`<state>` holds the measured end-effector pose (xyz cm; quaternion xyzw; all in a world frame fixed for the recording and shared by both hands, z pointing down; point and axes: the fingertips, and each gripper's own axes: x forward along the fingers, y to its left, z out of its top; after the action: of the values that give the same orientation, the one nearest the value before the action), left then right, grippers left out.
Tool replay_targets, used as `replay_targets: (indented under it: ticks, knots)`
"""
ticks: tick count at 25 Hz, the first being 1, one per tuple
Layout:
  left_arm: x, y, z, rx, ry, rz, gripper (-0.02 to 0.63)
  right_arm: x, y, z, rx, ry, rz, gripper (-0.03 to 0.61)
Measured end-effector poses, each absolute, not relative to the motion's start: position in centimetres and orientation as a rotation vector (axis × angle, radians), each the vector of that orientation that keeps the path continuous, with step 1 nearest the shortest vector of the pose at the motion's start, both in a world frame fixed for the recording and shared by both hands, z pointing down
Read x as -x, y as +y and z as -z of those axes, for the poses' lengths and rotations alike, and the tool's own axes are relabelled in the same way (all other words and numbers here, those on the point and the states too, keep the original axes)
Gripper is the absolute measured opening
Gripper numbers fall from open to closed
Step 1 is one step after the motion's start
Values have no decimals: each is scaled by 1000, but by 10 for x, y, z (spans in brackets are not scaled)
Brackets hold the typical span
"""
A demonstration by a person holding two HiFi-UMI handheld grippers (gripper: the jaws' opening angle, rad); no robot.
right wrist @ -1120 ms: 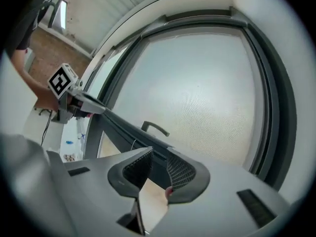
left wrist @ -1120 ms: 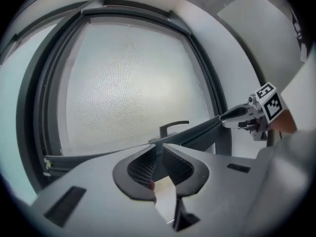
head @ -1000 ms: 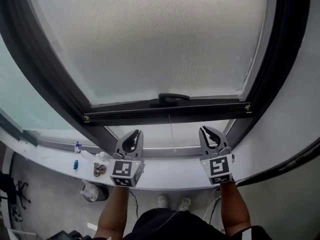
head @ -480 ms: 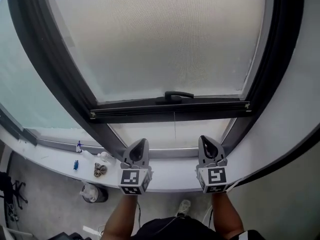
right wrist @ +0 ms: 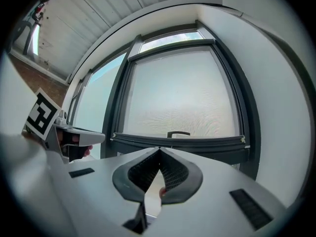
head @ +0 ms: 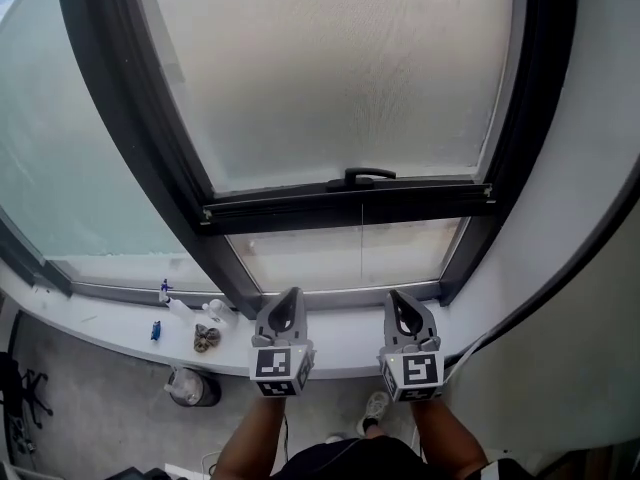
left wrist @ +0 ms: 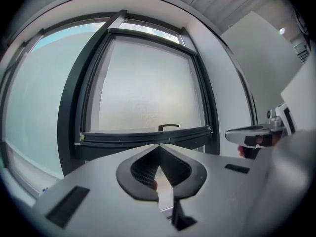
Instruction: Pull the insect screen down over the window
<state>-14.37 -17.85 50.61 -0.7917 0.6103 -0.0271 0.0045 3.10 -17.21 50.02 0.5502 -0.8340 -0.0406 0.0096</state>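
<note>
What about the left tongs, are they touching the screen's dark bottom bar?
Apart. The head view shows a strip of uncovered window between the left tongs and the bottom bar.

1. A dark window frame (head: 152, 148) takes up most of the wall, and a pale side pane (head: 60, 168) adjoins it on the left.
2. A white sill (head: 100, 320) runs below, with small bottles (head: 172, 301) on it.
3. A white wall (head: 590, 168) stands on the right.
4. The floor (head: 90, 398) is grey, and soft daylight comes through the glass.
</note>
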Motion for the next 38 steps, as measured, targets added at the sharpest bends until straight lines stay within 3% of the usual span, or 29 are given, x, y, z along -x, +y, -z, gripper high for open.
replay_targets:
  ticks: [20, 38]
  knots:
    - [134, -64, -511, 2495, 1935, 55, 2, -47, -53, -503, -1739, -2569, 145, 3]
    - [70, -1, -506, 2471, 1923, 83, 2, -84, 7, -502, -1709, -2597, 190, 2]
